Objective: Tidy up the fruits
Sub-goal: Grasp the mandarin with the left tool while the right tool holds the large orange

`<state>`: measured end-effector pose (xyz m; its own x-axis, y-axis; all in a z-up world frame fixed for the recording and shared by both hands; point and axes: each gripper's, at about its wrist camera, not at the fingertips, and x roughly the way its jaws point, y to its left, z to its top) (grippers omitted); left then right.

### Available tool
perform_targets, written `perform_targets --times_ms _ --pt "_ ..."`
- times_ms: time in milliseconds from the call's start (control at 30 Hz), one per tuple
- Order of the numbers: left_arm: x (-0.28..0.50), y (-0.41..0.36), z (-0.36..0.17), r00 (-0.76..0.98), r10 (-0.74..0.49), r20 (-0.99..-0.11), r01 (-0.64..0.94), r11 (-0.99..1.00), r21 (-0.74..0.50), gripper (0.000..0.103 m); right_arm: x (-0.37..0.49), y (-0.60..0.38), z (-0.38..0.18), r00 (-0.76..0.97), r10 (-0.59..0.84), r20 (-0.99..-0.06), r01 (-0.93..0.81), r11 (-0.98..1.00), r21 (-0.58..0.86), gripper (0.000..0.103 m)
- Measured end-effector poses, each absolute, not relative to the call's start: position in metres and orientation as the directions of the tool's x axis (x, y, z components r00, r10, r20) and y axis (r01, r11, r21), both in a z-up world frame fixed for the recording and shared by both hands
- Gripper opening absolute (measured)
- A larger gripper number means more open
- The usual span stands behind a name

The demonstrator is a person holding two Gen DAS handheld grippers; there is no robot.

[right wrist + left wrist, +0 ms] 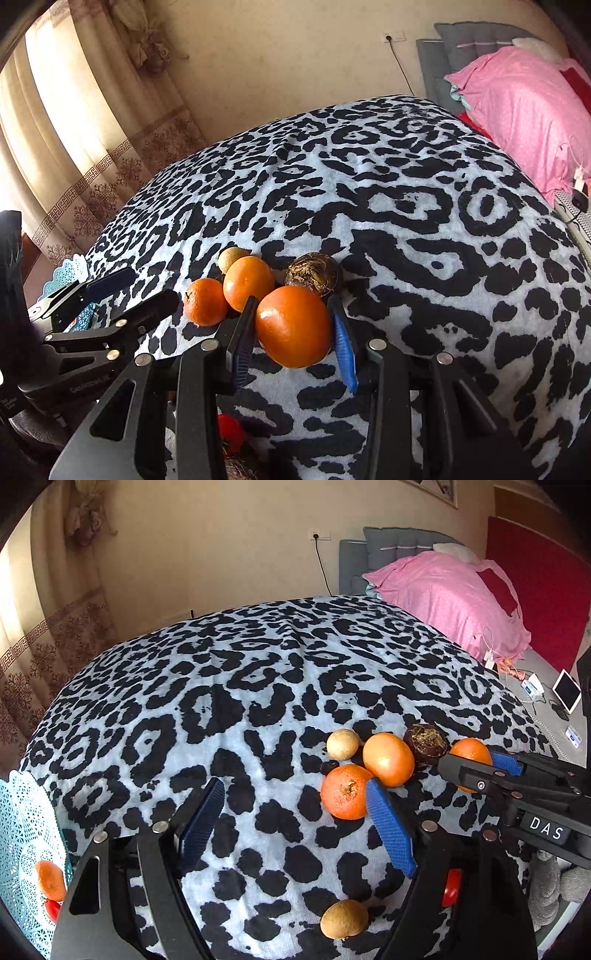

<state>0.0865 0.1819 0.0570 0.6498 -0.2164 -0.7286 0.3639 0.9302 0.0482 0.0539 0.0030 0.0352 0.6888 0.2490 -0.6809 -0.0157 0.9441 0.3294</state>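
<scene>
The right gripper has its jaws set against both sides of a large orange, low in the middle of the right wrist view; the fruit fills the gap between them. Just behind it sit a dark, rough brown fruit, a second orange, a smaller orange and a pale round fruit, all bunched close on the leopard-print blanket.

The left gripper has its jaws wide apart over bare blanket, nothing between them; its blue right-hand pad overlaps the small orange at centre right. A brown kiwi-like fruit lies alone at the lower middle. At the lower left edge a light blue lattice basket holds an orange fruit and something red.
</scene>
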Motion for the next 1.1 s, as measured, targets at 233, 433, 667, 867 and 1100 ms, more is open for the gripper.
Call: perform_targets --times_ms 233,433,667,867,1100 --pt "0.092 0.166 0.044 0.599 -0.274 -0.753 0.434 0.901 0.017 0.065 0.055 0.0 0.032 0.687 0.244 -0.684 0.0 0.942 0.336 0.039" --pt "0.1 0.163 0.033 0.539 -0.331 -0.774 0.456 0.888 -0.062 0.045 0.055 0.0 0.031 0.689 0.245 -0.682 -0.001 0.942 0.337 0.039" --pt "0.099 0.168 0.031 0.522 -0.371 -0.768 0.453 0.883 -0.118 0.041 0.055 0.001 0.029 0.684 0.245 -0.687 -0.001 0.942 0.334 0.039" --pt "0.096 0.18 0.039 0.541 -0.354 -0.763 0.417 0.901 -0.122 0.041 0.055 -0.001 0.029 0.686 0.239 -0.687 0.007 0.942 0.336 0.039" --pt "0.083 0.199 0.056 0.592 -0.323 -0.739 0.373 0.922 -0.104 0.041 0.055 0.0 0.03 0.687 0.23 -0.69 0.009 0.946 0.324 0.039"
